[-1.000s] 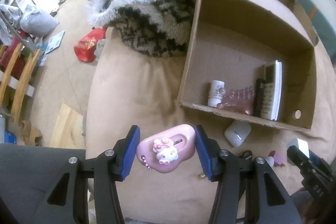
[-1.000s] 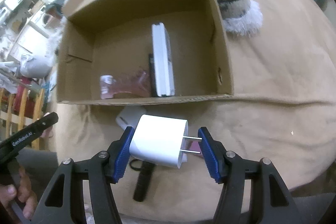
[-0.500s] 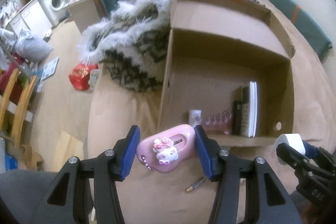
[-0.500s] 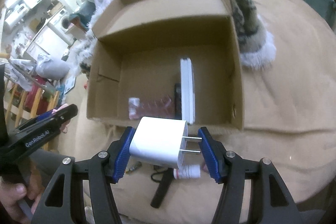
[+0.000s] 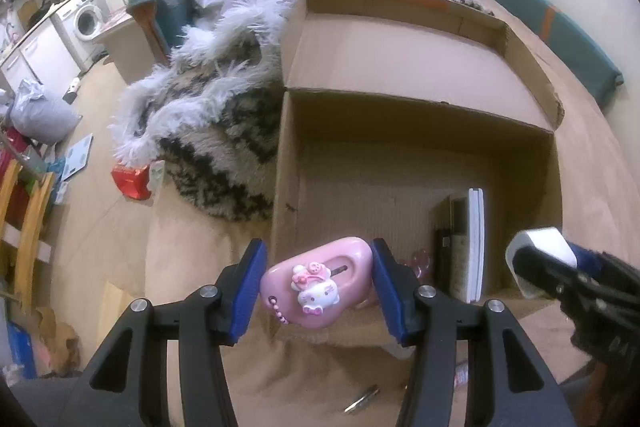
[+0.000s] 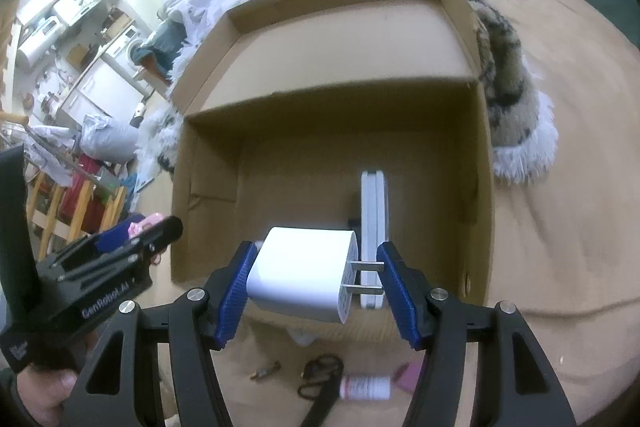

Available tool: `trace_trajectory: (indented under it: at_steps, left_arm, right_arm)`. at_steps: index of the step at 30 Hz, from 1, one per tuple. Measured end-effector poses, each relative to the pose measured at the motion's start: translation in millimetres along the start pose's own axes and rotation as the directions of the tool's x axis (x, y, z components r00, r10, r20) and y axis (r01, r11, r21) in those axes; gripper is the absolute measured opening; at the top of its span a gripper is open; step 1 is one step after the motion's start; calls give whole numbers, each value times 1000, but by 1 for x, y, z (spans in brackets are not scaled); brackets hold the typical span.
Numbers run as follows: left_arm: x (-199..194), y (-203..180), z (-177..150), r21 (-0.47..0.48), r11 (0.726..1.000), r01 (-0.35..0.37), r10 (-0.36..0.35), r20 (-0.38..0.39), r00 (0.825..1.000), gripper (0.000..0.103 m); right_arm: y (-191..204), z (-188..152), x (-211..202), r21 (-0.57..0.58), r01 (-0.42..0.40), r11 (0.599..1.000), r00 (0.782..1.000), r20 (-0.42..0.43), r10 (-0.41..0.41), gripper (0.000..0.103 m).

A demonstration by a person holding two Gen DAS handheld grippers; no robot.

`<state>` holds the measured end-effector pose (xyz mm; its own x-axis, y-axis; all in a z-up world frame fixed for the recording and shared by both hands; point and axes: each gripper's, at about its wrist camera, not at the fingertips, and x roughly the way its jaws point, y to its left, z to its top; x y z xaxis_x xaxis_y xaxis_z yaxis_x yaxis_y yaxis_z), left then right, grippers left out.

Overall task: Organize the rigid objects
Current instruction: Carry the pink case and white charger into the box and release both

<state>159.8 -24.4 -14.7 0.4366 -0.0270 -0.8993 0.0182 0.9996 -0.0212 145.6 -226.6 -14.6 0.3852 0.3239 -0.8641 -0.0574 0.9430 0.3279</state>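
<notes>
My left tongs pinched a pink case with a cartoon cat figure on its top, both blue pads pressed to its ends. My right tongs pinched a white charger sideways, one pad on its back and the other against its two metal prongs. Both hung over the near wall of an open cardboard box that sat on a bed under a tan cover.

Only the left view showed the pink case from above, with its bead chain hanging at the lower left. It also showed a red packet on the floor and a washing machine far back. In that view my right tongs came in from the right edge, the charger at their tip. A small metal piece lay on the cover below.

Only the right view showed what lay on the cover near me: a small bottle on its side, a dark looped item and a small brass-coloured piece. It also showed my left tongs from the side, with white lettering along the arm that read roughly "GenRobot.AI", and part of my hand under it.

Both views showed a white flat device standing on edge inside the box, with a dark one just beside it. A pink item behind the case showed in the left view alone. A furry throw lay against the box.
</notes>
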Motion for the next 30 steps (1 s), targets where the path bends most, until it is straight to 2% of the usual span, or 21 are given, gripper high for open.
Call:
trace_trajectory:
  at_steps: [5,13,30]
  left_arm:
    - [20,-5,2,15,1000,15,-15,-20,1000,49]
    - [51,-7,-8,26,998,60,-59,-61,996,49]
    - [68,-10,-16,27,998,63,-60,-80,995,49]
  right_arm:
    - [-6,11,18,7,-4,1000,1000,3,4,66]
    - [-13,1,50,4,6,1000,999,-52,-6,66]
    - [-9,0,81,-37,54,998,992,-114,-58,66]
